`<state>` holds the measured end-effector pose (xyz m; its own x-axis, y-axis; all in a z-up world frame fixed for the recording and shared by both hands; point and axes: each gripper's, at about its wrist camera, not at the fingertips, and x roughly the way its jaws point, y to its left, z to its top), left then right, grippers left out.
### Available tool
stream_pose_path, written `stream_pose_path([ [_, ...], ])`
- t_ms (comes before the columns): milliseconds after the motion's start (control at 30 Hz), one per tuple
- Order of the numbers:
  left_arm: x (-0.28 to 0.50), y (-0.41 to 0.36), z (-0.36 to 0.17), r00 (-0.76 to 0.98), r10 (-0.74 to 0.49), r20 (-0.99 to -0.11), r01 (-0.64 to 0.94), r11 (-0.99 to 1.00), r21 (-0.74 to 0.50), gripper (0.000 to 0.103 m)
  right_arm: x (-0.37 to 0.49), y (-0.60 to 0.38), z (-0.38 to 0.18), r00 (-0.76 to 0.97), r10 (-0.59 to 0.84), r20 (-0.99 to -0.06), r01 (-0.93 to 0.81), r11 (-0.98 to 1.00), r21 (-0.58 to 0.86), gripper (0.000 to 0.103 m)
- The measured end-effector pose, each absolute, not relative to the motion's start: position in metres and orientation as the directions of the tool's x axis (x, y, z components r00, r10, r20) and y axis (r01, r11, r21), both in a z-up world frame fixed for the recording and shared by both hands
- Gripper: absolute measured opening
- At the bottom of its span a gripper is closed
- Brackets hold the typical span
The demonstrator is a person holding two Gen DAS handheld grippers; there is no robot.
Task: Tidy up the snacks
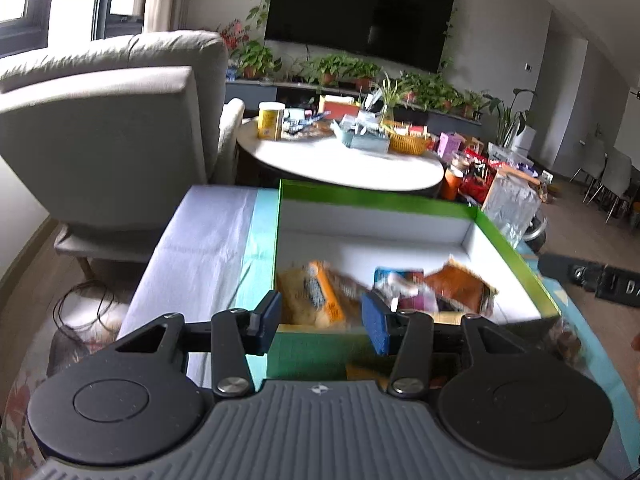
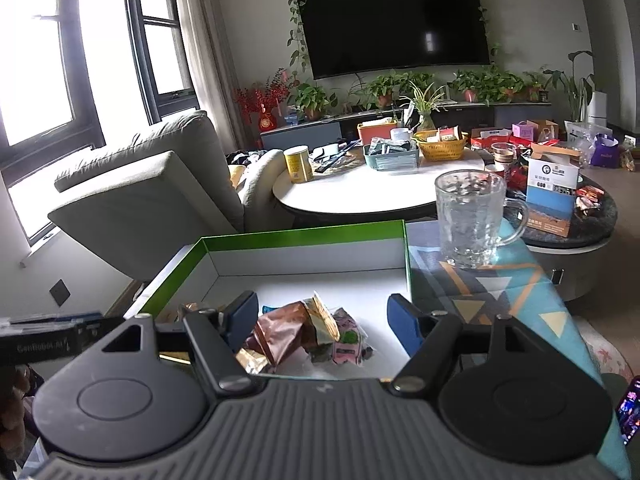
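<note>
Snacks (image 1: 384,292) blurred, box (image 1: 516,248) front rim hidden — unclear

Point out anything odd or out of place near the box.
Snack packets lie in a loose, overlapping heap in the green box, not in rows. A glass mug stands by the box's far corner on the patterned cloth. Nothing spilled or damaged.

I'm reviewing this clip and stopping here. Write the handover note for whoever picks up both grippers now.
Left gripper: open, nothing between the pads, at the near edge of the green box.
Right gripper: open, empty, also over the box's near edge.
Things: several snack packets lie loose in a pile on the box's white floor, including an orange-and-yellow one and a brown one. A glass mug stands on the patterned cloth to the right of the box.
Done: some snacks are in the box.
Left: whether more snacks wait outside the box cannot be told; the packets inside are not yet tidy.
</note>
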<state>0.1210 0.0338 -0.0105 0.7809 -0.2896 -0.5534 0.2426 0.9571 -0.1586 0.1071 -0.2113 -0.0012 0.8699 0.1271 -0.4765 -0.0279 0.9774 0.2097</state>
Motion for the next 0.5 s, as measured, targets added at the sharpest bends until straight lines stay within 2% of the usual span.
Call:
stream_pose_path([
  [500, 0.098, 0.017, -0.049, 0.669, -0.348, -0.657, 0.314, 0.933, -0.174, 0.043, 0.066, -0.216, -0.013, 0.840, 0.136, -0.525, -0.047, 0.983, 0.179, 0.046],
])
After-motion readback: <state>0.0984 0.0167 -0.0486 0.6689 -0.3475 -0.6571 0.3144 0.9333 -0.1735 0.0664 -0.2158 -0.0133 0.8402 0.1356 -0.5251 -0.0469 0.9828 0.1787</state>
